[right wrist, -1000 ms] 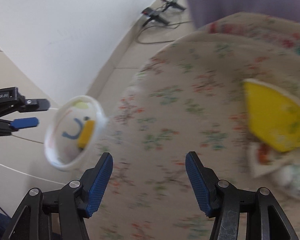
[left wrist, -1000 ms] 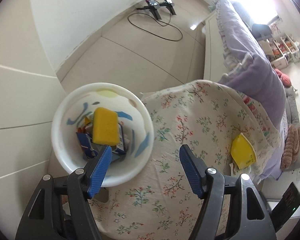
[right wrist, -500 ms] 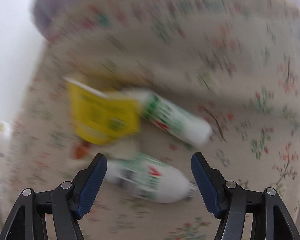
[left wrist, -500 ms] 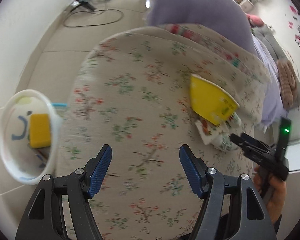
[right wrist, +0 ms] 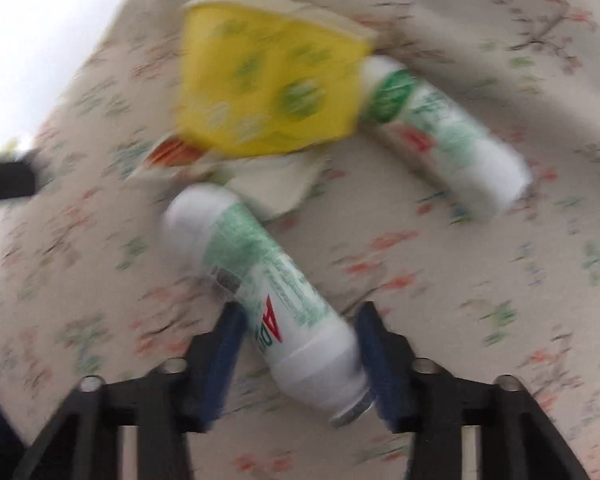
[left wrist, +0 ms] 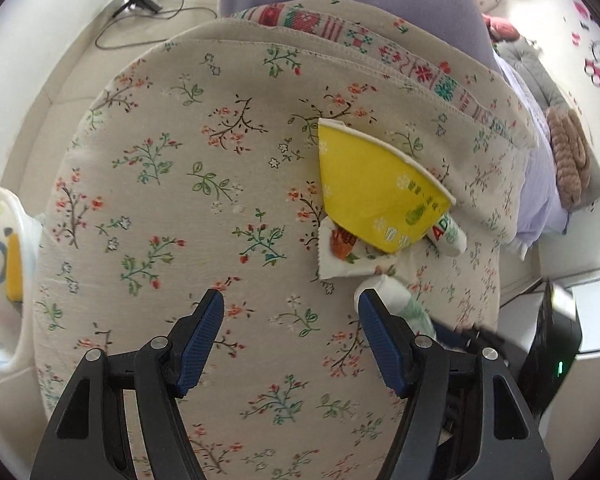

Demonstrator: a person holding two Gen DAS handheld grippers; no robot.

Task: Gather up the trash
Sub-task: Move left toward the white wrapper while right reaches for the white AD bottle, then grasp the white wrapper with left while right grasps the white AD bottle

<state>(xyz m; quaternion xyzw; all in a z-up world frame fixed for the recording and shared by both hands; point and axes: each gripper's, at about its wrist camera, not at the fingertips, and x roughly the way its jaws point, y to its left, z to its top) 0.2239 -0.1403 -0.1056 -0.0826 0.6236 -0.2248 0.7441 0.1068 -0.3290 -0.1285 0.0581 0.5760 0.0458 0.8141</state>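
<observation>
Trash here is a little pile on the flowery table (left wrist: 228, 184): a flattened yellow cup (left wrist: 374, 188), a torn wrapper (left wrist: 346, 254) poking out from under it, and two white-and-green bottles lying on their sides. Taking the cup as the landmark, the far bottle (right wrist: 444, 132) has one end tucked under the cup's edge, and the near bottle (right wrist: 276, 300) lies just beside the wrapper, on the side facing the right wrist camera.

Right tongs (right wrist: 300, 344) are spread, with the capped end of the near bottle sitting between the two blue pads. That view is pretty blurry, so I can't say if the pads actually touch it; there looks to be a gap on both sides.

Left tongs (left wrist: 290, 328) are released too, nothing in them, hovering over bare cloth well short of the cup. The bin (left wrist: 18, 216) is off the table's edge, on the opposite side from the cup, with something yellow inside.
</observation>
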